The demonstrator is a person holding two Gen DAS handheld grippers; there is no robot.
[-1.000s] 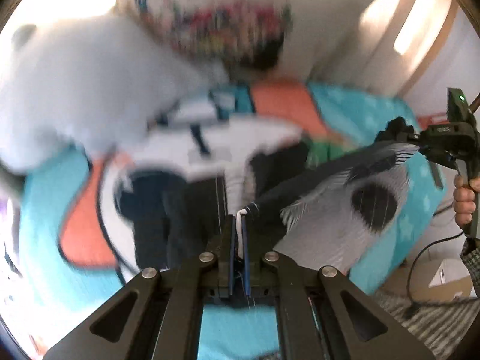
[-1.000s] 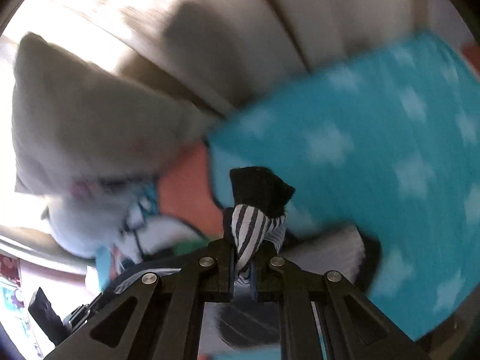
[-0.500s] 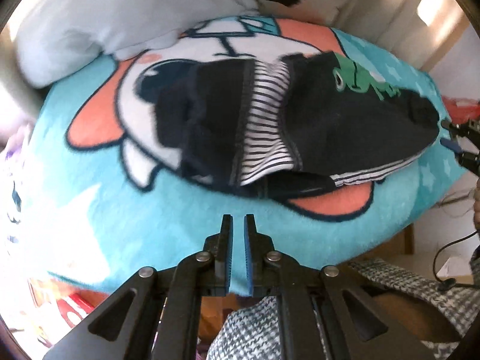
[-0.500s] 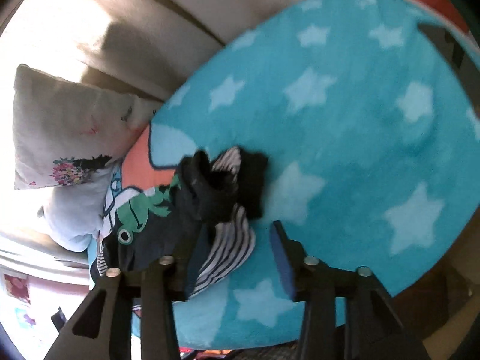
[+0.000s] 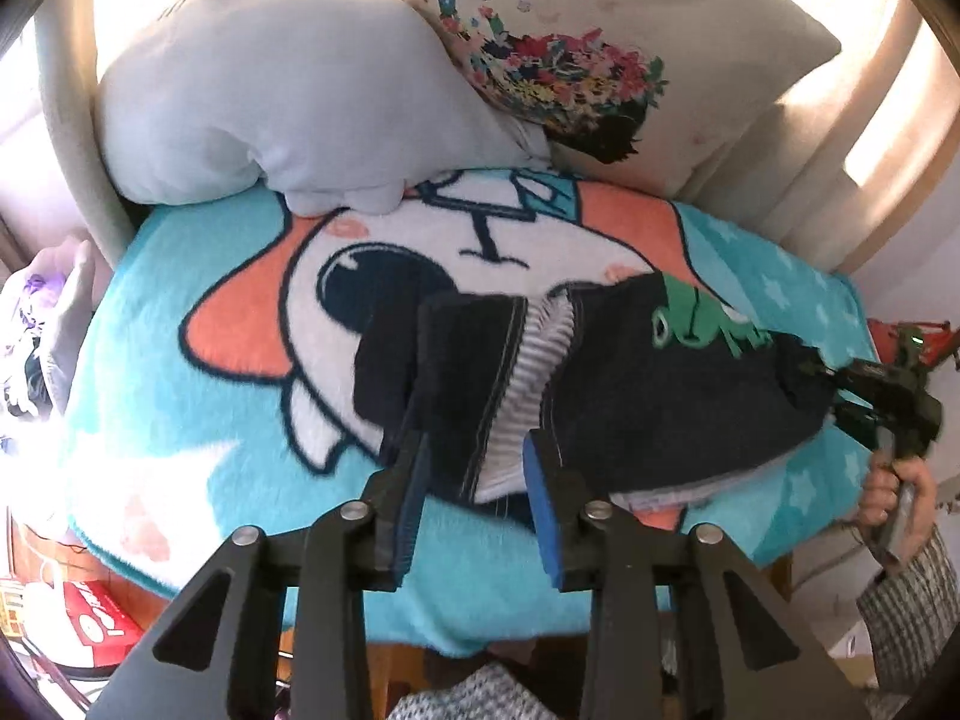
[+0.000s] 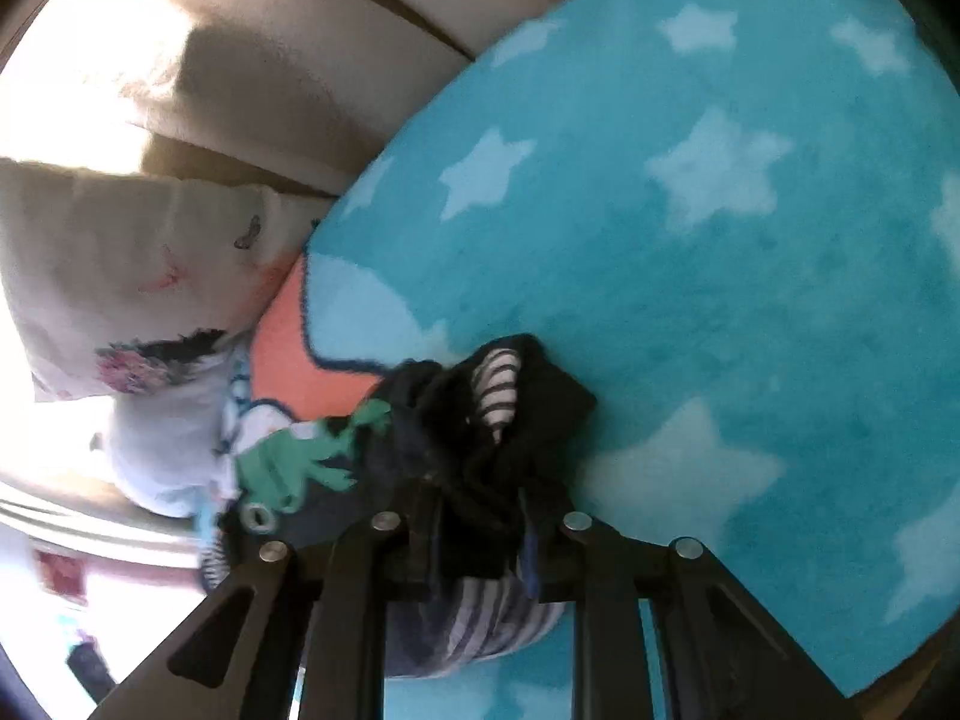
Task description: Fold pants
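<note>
the dark pants (image 5: 654, 396) with a green frog print (image 5: 702, 324) and a striped lining lie across the turquoise cartoon blanket (image 5: 198, 420), waistband end toward the near left, leg end toward the right. the left gripper (image 5: 474, 480) has just been opening; its blue-padded jaws stand apart on either side of the waistband's near edge, the cloth between them but the pads not pressing it. the right gripper (image 6: 474, 540) has just been closing and its jaws are clenched on the bunched dark cuff of the pants (image 6: 474, 450), striped lining showing above and below. in the left wrist view a person's hand (image 5: 894, 498) holds that gripper at the blanket's right edge. a grey plush cushion (image 5: 288, 90) and a floral pillow (image 5: 600, 42) rest at the far side.
</note>
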